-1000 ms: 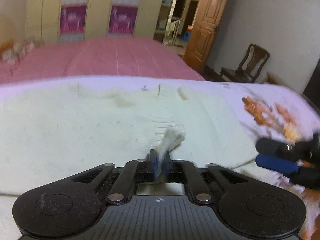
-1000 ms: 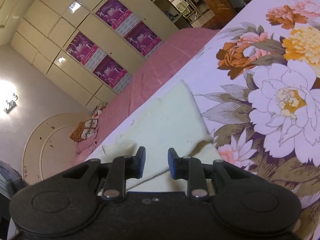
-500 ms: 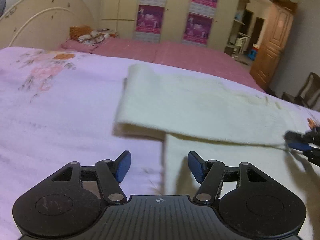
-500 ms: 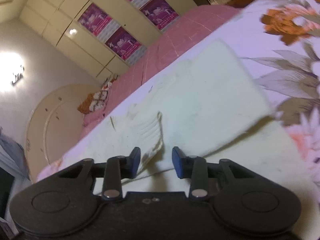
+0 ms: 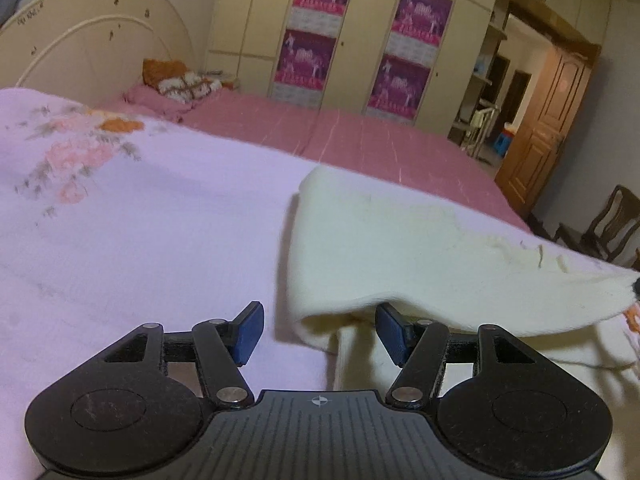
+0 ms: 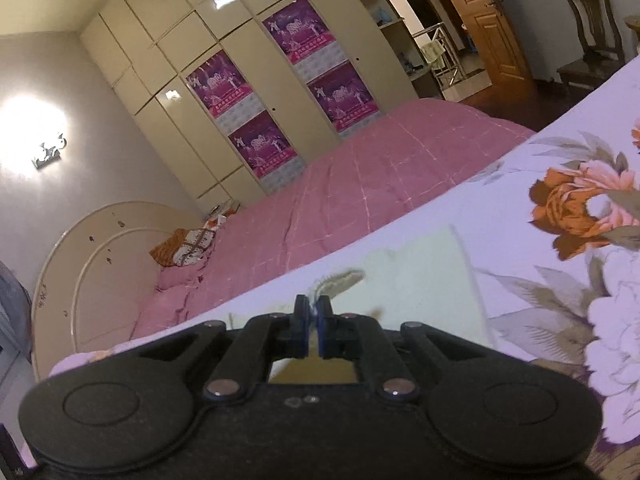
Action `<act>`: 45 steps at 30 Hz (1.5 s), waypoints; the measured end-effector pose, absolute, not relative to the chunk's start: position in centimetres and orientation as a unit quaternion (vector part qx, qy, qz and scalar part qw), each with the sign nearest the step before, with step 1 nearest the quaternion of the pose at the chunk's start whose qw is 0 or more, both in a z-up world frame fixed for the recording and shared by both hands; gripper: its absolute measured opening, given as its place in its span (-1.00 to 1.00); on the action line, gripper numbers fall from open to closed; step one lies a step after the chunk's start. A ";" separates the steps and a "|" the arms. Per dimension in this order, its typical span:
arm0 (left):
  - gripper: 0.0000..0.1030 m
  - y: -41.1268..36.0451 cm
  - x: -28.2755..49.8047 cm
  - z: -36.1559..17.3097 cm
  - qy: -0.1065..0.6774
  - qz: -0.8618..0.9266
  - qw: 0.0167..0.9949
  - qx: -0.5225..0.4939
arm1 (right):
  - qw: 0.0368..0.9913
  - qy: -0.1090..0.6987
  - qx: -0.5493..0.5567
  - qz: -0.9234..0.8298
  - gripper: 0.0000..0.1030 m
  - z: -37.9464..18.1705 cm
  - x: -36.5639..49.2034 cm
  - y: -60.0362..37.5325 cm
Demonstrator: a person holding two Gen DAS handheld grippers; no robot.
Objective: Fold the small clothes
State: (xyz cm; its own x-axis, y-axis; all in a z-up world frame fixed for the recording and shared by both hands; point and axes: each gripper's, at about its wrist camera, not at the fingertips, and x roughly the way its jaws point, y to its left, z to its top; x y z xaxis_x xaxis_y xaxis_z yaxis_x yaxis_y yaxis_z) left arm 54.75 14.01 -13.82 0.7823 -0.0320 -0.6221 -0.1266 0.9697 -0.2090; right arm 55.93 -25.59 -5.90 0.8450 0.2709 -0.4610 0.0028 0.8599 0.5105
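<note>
A cream knit garment (image 5: 400, 248) lies folded over itself on the lilac floral bedspread (image 5: 140, 220). My left gripper (image 5: 320, 332) is open at the fold's near left corner; the corner sits between the blue pads (image 5: 250, 332), which do not press it. At the right edge of this view the tip of my right gripper (image 5: 636, 289) holds the garment's far end raised. In the right wrist view my right gripper (image 6: 313, 320) is shut on a ribbed edge of the cream garment (image 6: 424, 280), which spreads beyond it over the bedspread (image 6: 560, 200).
A bed with a pink cover (image 5: 360, 140) stands behind, with a cream headboard (image 5: 92, 48) and pillows at the left. Wardrobe doors with purple posters (image 5: 316, 36) line the back wall. A wooden door (image 5: 556, 120) and a chair (image 5: 608, 220) are at the right.
My left gripper let go of the cream fabric, opened and swung left to the fold's end. My right gripper closed on the ribbed edge and lifted it.
</note>
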 end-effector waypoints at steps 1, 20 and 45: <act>0.21 13.8 54.9 -14.0 0.336 0.028 0.935 -0.107 | 0.926 0.271 0.256 0.066 -0.91 -6.1 55.9 -25.6; 0.21 13.1 55.6 -14.6 0.345 0.020 0.936 -0.073 | 0.921 0.296 0.254 0.017 -0.91 -9.2 54.0 -29.4; 0.21 7.6 62.1 -14.9 0.318 -0.067 0.946 -0.013 | 0.946 0.317 0.050 0.053 -0.71 -10.1 59.2 -21.7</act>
